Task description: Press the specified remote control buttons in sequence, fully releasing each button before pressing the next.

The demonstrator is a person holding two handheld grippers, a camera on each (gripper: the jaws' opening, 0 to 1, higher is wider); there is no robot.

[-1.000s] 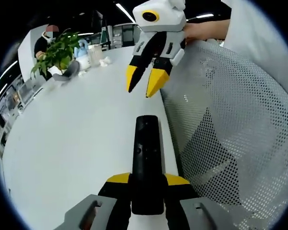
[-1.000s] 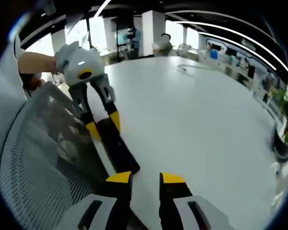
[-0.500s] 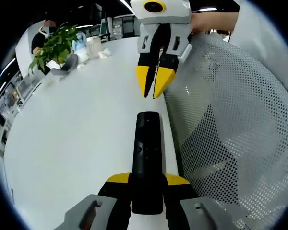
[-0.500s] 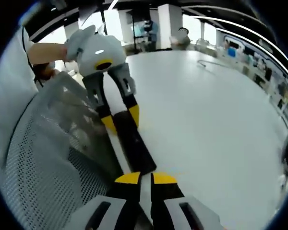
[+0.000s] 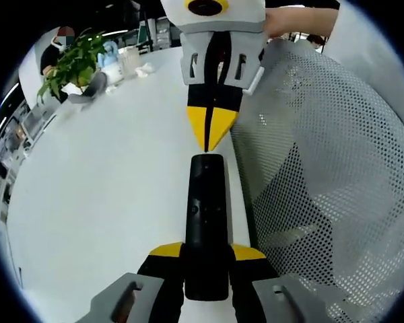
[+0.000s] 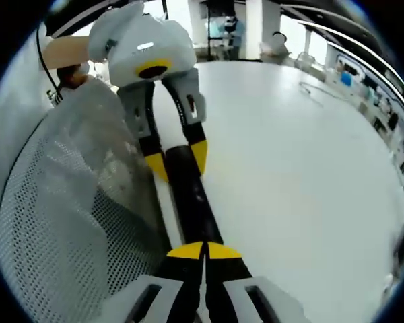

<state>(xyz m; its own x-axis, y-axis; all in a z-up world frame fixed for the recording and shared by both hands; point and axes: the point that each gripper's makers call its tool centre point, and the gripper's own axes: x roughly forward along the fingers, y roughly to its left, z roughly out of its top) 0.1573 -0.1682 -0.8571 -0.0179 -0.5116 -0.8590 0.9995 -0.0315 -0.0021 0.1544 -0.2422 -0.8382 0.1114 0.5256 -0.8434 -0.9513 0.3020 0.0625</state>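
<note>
Holding a black remote control (image 5: 207, 222) in my left gripper (image 5: 207, 254), I am clamping its near end between the yellow-tipped jaws, with the long body pointing away over the white table (image 5: 101, 202). My right gripper (image 5: 212, 131) is hanging just beyond the far tip of the remote, its jaws pressed together into a single yellow point; I cannot tell whether that point is touching the casing. In the right gripper view those closed jaws are meeting right at the remote's end (image 6: 192, 198), while the left gripper (image 6: 176, 158) is straddling the other end. A perforated mesh chair back (image 5: 323, 182) is standing just beside the table edge. A potted plant (image 5: 74, 64) is sitting well apart at the far side. Judging by its look, the remote is a light, rigid plastic bar with a smooth, likely slippery shell; I am favouring a hold across its narrow sides at the button-free end, so that pressing down does not tip it.
</note>
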